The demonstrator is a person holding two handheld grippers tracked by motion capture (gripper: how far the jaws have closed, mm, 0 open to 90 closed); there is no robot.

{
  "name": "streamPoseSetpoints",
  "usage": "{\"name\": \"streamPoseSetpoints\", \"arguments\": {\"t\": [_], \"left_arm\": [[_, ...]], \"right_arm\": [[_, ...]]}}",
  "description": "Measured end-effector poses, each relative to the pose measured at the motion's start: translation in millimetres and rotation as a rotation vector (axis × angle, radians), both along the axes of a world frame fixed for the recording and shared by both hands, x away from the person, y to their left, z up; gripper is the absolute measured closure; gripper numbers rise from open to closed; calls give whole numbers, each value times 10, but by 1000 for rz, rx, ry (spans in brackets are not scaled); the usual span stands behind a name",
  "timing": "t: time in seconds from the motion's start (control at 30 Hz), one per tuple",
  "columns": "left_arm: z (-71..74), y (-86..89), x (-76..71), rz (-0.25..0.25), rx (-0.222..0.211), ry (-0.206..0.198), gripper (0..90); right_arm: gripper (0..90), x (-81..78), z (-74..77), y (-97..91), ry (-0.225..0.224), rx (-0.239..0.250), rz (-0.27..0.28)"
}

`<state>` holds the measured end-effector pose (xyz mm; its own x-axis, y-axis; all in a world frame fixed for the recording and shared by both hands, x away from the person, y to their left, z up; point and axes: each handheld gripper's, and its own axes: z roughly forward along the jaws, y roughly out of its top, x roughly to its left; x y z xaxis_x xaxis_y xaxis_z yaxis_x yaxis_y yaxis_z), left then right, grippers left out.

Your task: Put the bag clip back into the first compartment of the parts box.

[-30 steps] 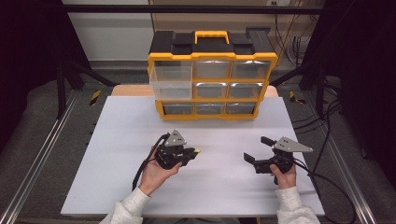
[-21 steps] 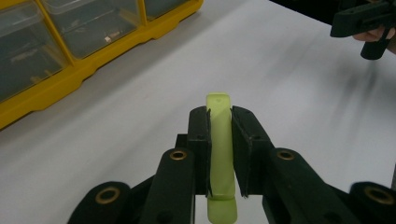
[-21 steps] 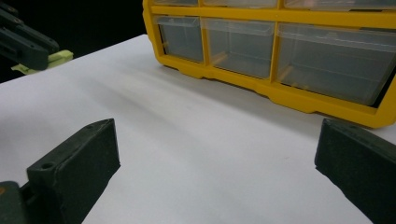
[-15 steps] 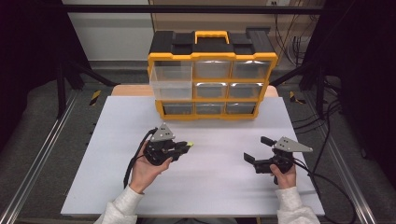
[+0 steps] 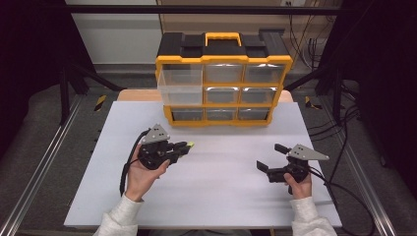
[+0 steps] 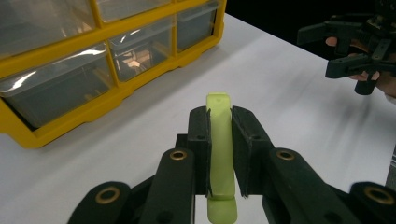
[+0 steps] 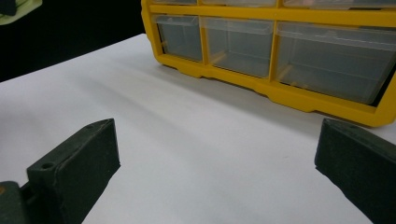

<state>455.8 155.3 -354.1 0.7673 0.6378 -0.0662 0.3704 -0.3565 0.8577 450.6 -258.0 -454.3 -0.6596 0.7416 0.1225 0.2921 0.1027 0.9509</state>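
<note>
A yellow and black drawer cabinet (image 5: 223, 81) stands at the far middle of the white table (image 5: 216, 172); its top-left clear drawer (image 5: 181, 88) is pulled out. My left gripper (image 5: 184, 146) is shut on a flat light-green piece (image 6: 220, 154), held above the table at front left, pointing right. In the left gripper view the piece sticks out past both jaws, with the cabinet (image 6: 107, 56) to its left. My right gripper (image 5: 268, 158) rests at front right, open, nothing between its jaws. The right gripper view faces the cabinet's bottom drawers (image 7: 280, 46).
Metal rails (image 5: 44, 162) run along both sides of the table. Cables (image 5: 344, 123) trail on the floor at right. The table between the two grippers and in front of the cabinet is bare white surface. In the left gripper view the other gripper (image 6: 359, 46) shows far right.
My left gripper with the green piece has drifted left and slightly farther from the person over the last second. The right gripper has stayed put.
</note>
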Motion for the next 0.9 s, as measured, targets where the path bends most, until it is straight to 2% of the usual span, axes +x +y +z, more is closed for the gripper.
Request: {"name": "streamPoseSetpoints", "arguments": {"t": [0.9], "left_arm": [[326, 359, -46, 67, -72, -54, 776]], "right_arm": [[5, 0, 1, 1, -4, -4, -7]]}}
